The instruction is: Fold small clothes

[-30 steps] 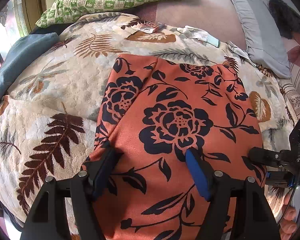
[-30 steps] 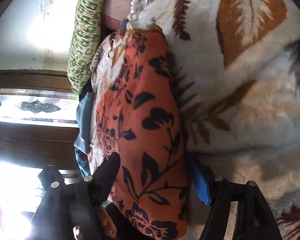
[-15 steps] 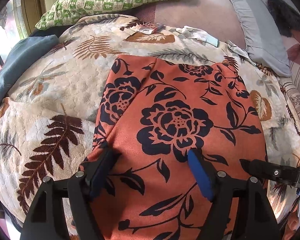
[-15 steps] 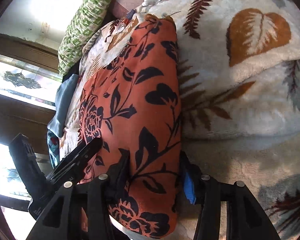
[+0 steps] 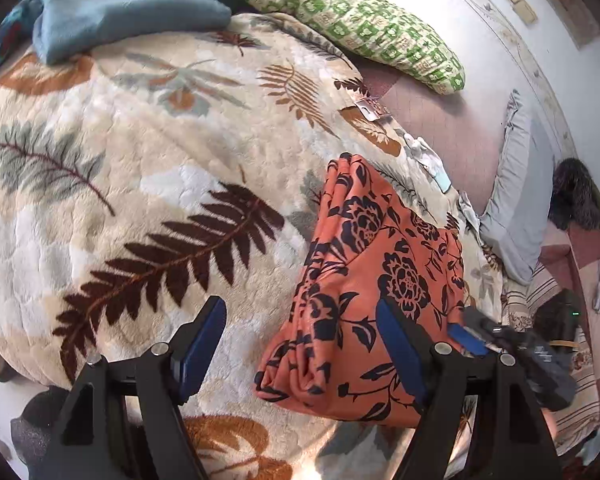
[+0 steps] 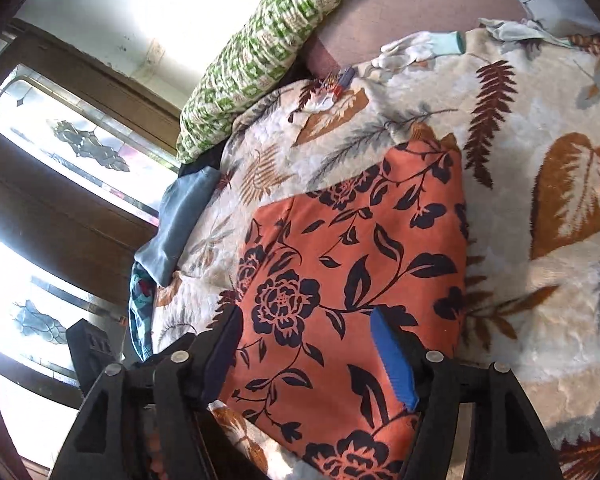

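My left gripper [image 5: 300, 344] gapes beside the orange garment's [image 5: 376, 280] stacked fold edges; right gripper [image 6: 312, 352], spread wide, sees only its flat top [image 6: 352, 264].

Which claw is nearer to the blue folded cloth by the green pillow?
Left. The left claw hangs over the blanket, facing the blue cloth. The right claw is over the orange garment, farther from the cloth.

garment [image 5: 364, 280]: on your blanket [image 5: 140, 200], 3 o'clock of left gripper [image 5: 300, 344]
pillow [image 5: 340, 12]: 12 o'clock, behind blanket
folded cloth [image 5: 120, 12]: 10 o'clock, on blanket edge
right gripper [image 6: 306, 350]: you're over garment
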Action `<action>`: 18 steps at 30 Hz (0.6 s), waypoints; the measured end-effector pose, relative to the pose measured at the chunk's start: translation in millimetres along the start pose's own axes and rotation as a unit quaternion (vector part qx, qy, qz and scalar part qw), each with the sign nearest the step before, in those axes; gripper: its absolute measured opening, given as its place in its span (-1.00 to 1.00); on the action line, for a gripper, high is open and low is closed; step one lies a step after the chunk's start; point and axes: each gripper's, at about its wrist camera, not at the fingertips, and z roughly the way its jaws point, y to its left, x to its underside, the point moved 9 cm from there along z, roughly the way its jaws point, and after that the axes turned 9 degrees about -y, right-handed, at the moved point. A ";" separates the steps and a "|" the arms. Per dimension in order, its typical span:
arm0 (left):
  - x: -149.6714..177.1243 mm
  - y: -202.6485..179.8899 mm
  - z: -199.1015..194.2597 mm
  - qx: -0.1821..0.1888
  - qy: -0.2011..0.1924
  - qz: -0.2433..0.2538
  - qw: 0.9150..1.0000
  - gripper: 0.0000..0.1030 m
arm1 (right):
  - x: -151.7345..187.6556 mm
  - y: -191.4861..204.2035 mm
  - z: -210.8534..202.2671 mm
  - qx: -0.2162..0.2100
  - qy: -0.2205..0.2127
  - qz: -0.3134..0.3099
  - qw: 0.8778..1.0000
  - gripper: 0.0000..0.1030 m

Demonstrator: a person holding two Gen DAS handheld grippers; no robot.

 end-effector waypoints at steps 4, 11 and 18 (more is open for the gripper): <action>19.7 -0.3 8.8 0.010 0.036 0.001 0.999 0.51 | 17.0 -22.2 29.6 0.027 0.026 0.003 0.999 0.43; 56.2 -4.2 27.4 0.023 0.088 -0.019 0.996 0.22 | 15.4 -24.8 26.3 0.018 0.036 0.006 0.999 0.43; 47.6 -22.6 1.1 0.037 0.048 0.012 0.998 -0.61 | 16.8 -21.9 30.1 0.019 0.034 -0.004 0.999 0.45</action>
